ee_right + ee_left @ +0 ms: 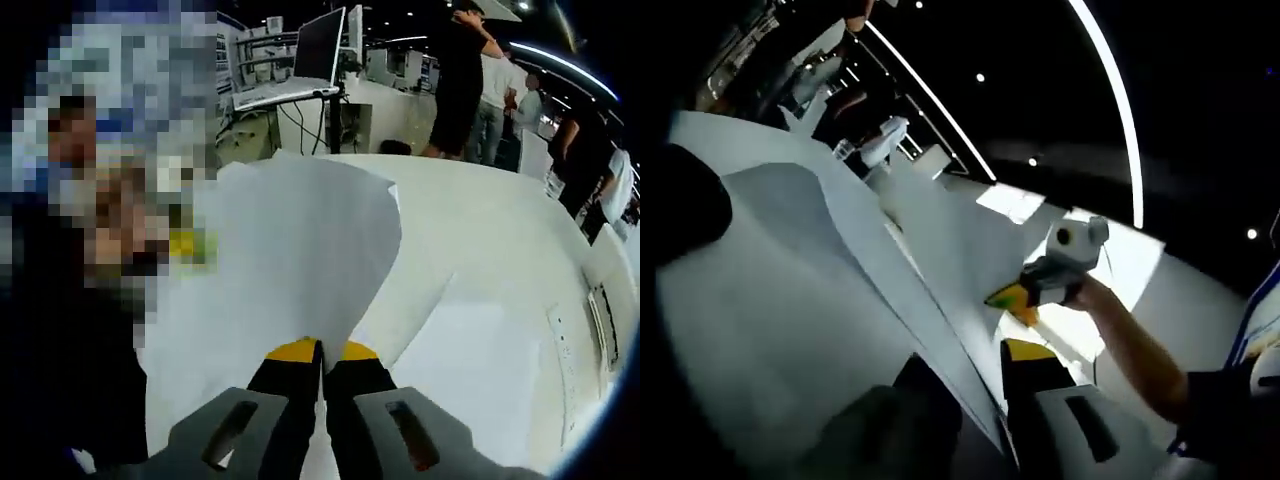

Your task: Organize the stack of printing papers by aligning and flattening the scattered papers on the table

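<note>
White printing paper [810, 300] is lifted off the table and curves across the left gripper view. My left gripper [975, 365] rises from the bottom of that view. Its dark jaw and its yellow-tipped jaw stand on either side of the paper's lower edge, shut on it. My right gripper [1012, 297], held by a person's hand, pinches the same paper farther along that edge. In the right gripper view my right gripper [320, 348] is shut on the sheet [300, 230], which bows upward. The left gripper [190, 245] shows as a yellow tip at the sheet's left edge.
The white table [480, 230] stretches to the right, with another flat sheet [470, 370] lying on it. Behind the table several people [460, 70] stand near a stand with an open laptop [300, 60]. A person's forearm [1130, 350] reaches in from the right.
</note>
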`<state>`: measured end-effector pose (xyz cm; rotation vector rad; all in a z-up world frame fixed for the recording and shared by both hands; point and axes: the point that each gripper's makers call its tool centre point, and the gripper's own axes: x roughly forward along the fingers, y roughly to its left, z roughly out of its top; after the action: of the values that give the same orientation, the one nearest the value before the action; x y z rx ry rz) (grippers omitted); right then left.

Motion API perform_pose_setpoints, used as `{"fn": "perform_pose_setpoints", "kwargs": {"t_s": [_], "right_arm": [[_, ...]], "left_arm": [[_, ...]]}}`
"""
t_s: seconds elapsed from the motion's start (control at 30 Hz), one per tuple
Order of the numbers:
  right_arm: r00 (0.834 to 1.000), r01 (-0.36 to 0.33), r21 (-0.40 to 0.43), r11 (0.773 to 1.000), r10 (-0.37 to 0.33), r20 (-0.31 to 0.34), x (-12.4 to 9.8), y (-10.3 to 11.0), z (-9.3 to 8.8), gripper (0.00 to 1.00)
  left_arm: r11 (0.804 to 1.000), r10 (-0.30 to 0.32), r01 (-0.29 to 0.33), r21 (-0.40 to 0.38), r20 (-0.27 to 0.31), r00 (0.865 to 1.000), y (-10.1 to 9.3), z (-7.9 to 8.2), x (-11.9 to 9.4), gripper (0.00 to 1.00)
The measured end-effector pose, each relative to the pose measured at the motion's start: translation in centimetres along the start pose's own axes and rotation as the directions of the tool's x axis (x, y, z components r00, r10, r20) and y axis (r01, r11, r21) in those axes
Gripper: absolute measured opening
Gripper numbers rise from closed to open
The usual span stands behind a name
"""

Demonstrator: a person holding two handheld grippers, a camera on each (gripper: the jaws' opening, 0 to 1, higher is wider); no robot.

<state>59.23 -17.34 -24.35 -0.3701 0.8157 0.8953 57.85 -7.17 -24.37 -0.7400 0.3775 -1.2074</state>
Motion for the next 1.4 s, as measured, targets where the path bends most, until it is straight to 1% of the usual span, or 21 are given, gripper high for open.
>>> {"fn": "perform_pose_setpoints", "kwargs": {"t_s": [0.2,0.27,0.43,0.6,0.77,0.93,1.03,1.3,1.4], "right_arm": [[1.000,0.004,-0.048,0.999,-0.005,-0.001,0.7,-0.1,1.1,0.00],[1.000,-0.003,-0.053,0.999,0.002,-0.004,1.0,0.2,1.3,0.00],[0.999,0.000,-0.103,0.995,-0.004,-0.036,1.3,0.7,1.4,0.00],[0.999,-0.030,-0.109,0.994,0.026,-0.038,1.6,1.3,1.6,0.00],[0.999,-0.016,-0.113,0.993,0.011,-0.045,1.9,1.4,1.9,0.00],[1.000,-0.014,-0.116,0.993,0.011,-0.029,2.0,1.7,2.5,0.00],[1.000,-0.021,-0.103,0.994,0.019,-0.017,2.1,2.0,2.8,0.00],[1.000,-0.009,-0.103,0.995,0.008,-0.012,1.9,2.0,2.8,0.00],[1.000,0.004,-0.093,0.996,-0.005,0.000,2.1,1.7,2.9,0.03]], "left_arm": [[1.000,-0.005,0.005,-0.001,-0.004,1.000,0.0,-0.1,0.2,0.20],[1.000,-0.003,0.003,0.001,-0.001,1.000,0.0,-0.1,0.2,0.21],[1.000,0.001,-0.001,-0.004,-0.005,1.000,0.1,-0.1,0.3,0.21],[1.000,-0.001,0.001,-0.001,-0.005,1.000,0.0,-0.2,0.4,0.22],[1.000,0.000,0.000,-0.001,0.005,1.000,0.1,0.0,0.3,0.21],[1.000,0.005,-0.005,0.015,0.002,1.000,0.1,-0.2,0.4,0.20],[1.000,0.011,-0.011,0.019,0.000,1.000,0.2,-0.2,0.4,0.18],[0.999,0.026,-0.026,0.037,0.007,1.000,0.3,-0.1,0.3,0.14],[0.999,0.028,-0.029,0.037,0.016,0.999,0.4,0.0,0.1,0.11]]}}
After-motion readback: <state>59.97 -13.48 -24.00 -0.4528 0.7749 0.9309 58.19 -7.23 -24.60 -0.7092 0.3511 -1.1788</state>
